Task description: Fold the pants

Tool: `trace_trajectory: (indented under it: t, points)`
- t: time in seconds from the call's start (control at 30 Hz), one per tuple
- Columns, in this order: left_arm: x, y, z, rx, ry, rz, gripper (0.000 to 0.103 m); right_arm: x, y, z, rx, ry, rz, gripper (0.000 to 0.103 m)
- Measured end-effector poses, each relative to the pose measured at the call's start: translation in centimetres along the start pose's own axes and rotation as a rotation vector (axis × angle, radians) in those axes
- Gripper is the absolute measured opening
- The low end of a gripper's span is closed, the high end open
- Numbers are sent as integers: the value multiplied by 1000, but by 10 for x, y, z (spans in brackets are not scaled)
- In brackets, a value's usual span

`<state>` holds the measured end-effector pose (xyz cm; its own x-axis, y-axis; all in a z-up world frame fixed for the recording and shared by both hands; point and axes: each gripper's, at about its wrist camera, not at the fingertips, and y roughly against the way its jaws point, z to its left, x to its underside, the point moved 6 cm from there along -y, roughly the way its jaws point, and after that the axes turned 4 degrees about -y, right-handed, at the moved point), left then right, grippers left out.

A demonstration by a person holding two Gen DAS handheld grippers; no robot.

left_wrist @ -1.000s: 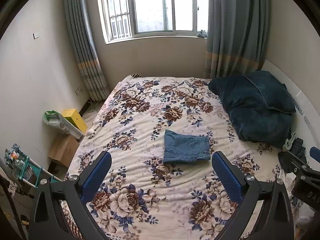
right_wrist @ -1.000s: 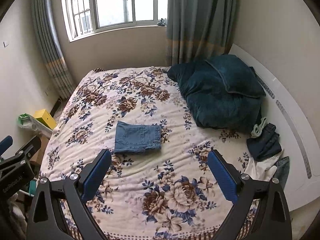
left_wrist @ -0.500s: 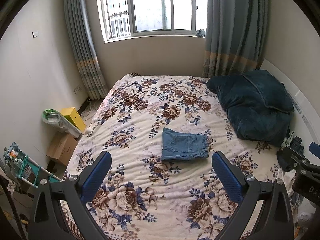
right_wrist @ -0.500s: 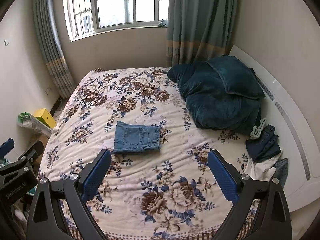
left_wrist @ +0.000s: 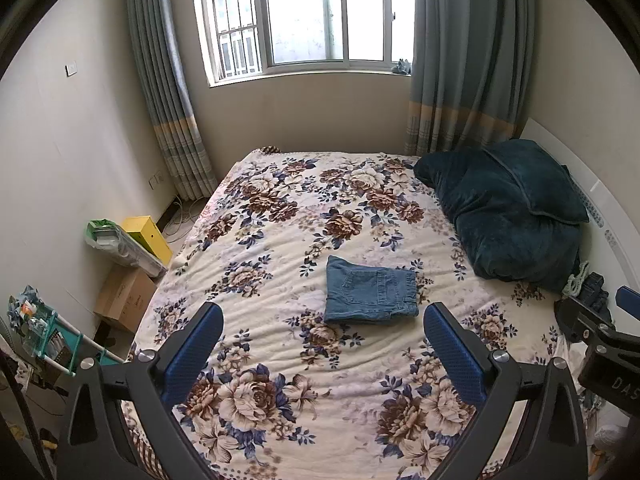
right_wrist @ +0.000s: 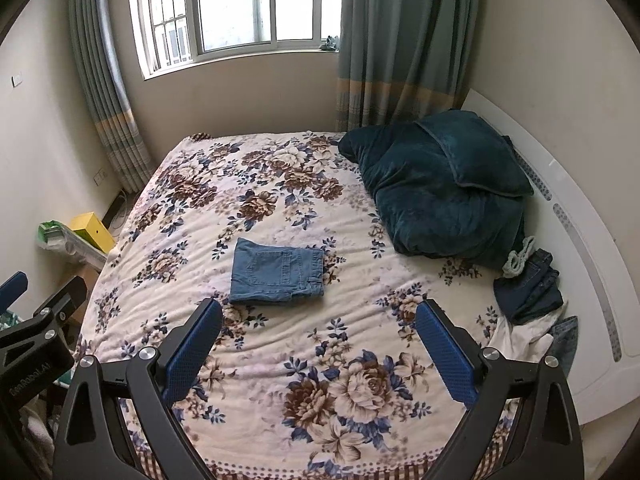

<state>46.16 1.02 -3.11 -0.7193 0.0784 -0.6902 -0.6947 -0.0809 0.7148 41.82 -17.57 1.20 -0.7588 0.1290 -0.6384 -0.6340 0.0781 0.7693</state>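
Note:
Blue denim pants (left_wrist: pixel 370 295) lie folded into a small flat rectangle in the middle of the floral bedspread (left_wrist: pixel 304 216); they also show in the right wrist view (right_wrist: pixel 278 271). My left gripper (left_wrist: pixel 322 340) is open and empty, held above the near part of the bed, well short of the pants. My right gripper (right_wrist: pixel 318 338) is open and empty too, beside it to the right. Each gripper's body shows at the edge of the other's view.
A dark teal blanket and pillow (right_wrist: pixel 440 184) are piled at the right by the white headboard (right_wrist: pixel 580 248). More clothes (right_wrist: pixel 528 288) lie near the right edge. Boxes and a yellow container (left_wrist: pixel 146 234) stand on the floor at the left.
Both grippers have drawn back and tilted up a little; the pants look smaller and farther in both views. The pants have not moved.

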Motion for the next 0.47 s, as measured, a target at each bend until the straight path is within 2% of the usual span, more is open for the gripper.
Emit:
trace_trajectory:
  t: [0.47]
  points:
    - [7,4,1,-1,6,-11,103,0,-1,0,-5,0,8,99]
